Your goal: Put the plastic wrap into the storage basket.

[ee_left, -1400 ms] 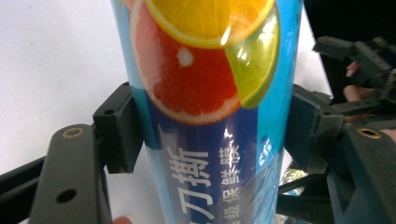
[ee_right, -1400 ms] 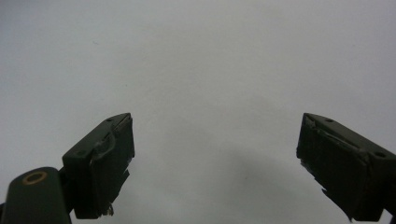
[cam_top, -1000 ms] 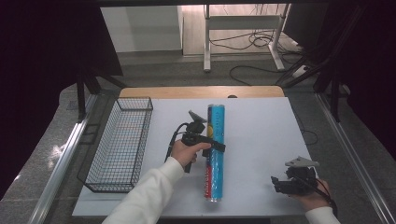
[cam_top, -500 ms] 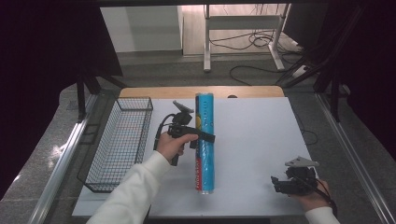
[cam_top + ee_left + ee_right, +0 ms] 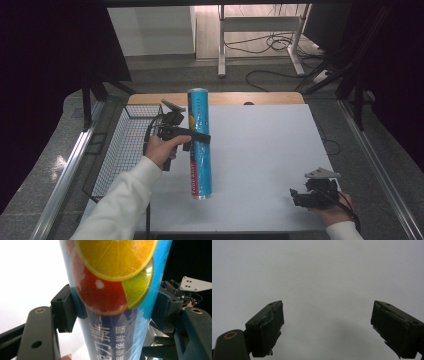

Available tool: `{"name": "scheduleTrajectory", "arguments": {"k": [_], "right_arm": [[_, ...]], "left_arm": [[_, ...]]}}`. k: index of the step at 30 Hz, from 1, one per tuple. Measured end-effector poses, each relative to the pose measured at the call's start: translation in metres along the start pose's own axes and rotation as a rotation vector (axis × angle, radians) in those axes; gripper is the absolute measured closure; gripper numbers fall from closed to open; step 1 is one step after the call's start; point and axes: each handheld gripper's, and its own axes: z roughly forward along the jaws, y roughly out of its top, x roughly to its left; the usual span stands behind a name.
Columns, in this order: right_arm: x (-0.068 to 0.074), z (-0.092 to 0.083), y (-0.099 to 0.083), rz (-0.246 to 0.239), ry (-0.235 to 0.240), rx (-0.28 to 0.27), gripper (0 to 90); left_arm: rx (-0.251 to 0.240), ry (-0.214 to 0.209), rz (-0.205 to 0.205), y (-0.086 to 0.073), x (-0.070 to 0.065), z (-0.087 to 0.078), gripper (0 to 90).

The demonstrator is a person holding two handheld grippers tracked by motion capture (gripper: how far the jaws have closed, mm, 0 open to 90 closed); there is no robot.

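Your left gripper (image 5: 199, 136) clamps the blue cling-film roll (image 5: 199, 145) near its middle, holding it above the white tabletop (image 5: 260, 150) just beside the wire basket (image 5: 122, 145); your right gripper (image 5: 300, 196) rests with jaws wide, holding nothing. With so much roll overhanging each side, it could pivot or slip between the pads and clip the basket's rim. Its long axis runs away from you, far end tipped up.

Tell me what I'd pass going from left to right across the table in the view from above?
Wire basket → left tool, shut around the blue roll of cling film and holding it up off the table → bare white table top → right tool, jaws open, near the front right corner.
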Motion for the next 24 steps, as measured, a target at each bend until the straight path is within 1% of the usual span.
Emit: {"name": "scheduleTrajectory", "arguments": {"k": [4, 6, 8, 12, 19, 20, 22, 23, 24], "right_arm": [[0.000, 0.000, 0.000, 0.001, -0.001, 0.001, 11.8], [-0.001, 0.000, 0.000, -0.001, -0.004, 0.001, 11.8], [-0.001, 0.000, 0.000, 0.008, -0.004, 0.001, 11.8], [-0.001, 0.001, 0.001, 0.008, -0.005, 0.001, 11.7], [0.000, 0.001, 0.002, 0.004, -0.002, 0.002, 11.6], [0.000, 0.002, 0.002, 0.006, -0.002, 0.003, 11.6], [0.000, 0.002, 0.002, 0.007, -0.001, 0.004, 11.6], [0.000, 0.002, 0.002, 0.005, -0.003, 0.004, 11.6], [0.000, 0.002, 0.002, 0.004, -0.004, 0.005, 11.6]], "left_arm": [[-0.028, 0.024, 0.001, 0.000, 0.003, -0.020, 31.5], [-0.037, 0.033, -0.006, 0.000, 0.004, -0.030, 31.5], [-0.043, 0.049, -0.012, 0.000, 0.007, -0.040, 31.5], [-0.045, 0.095, -0.015, 0.000, 0.012, -0.059, 31.6], [-0.062, 0.169, -0.036, -0.003, 0.024, -0.095, 31.6], [-0.068, 0.181, -0.044, -0.003, 0.025, -0.099, 31.6], [-0.066, 0.207, -0.045, -0.004, 0.029, -0.109, 31.6], [-0.070, 0.218, -0.050, -0.005, 0.031, -0.114, 31.6], [-0.070, 0.218, -0.050, -0.005, 0.031, -0.114, 31.6]]}}
